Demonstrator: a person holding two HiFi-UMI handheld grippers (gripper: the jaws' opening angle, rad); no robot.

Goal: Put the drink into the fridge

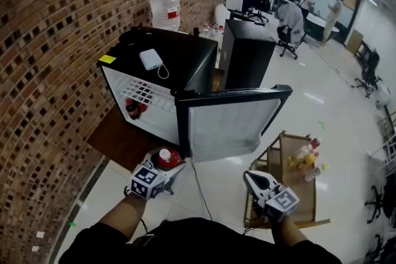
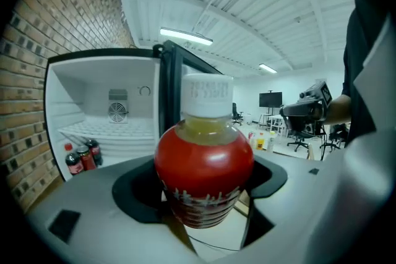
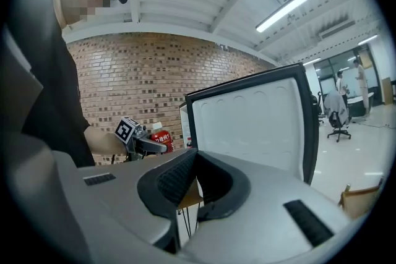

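Nearly level, left gripper [image 1: 172, 165] clamps the drink [image 2: 204, 164] (red bottle) facing fridge [image 1: 185, 60]

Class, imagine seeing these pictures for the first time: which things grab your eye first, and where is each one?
The red bottle with a white cap fills the left gripper view, clamped upright in the left gripper. Just beyond it a small fridge stands against the brick wall, with its door wide open and a few dark bottles inside at the lower left.
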